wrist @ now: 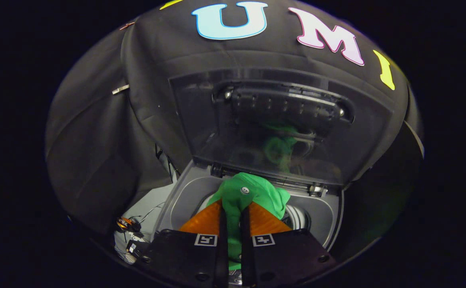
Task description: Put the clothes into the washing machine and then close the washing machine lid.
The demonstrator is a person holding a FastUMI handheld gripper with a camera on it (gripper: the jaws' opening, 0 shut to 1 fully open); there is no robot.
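Observation:
A green garment point(253, 194) with a small white round button on it hangs bunched between my fingers, which press on it from both sides. My gripper point(233, 212) holds it right over the round drum opening point(297, 218) of the grey top-loading washing machine point(329, 212). The machine's dark see-through lid point(273, 124) stands raised upright beyond the cloth, and a faint green reflection of the garment shows in it. The lower end of the garment runs down between my fingers and is partly hidden by them.
Black booth cloth point(97, 152) hangs behind and to both sides of the machine. Left of the machine, low down, lie loose cables and a small orange device point(125, 224) on a pale surface.

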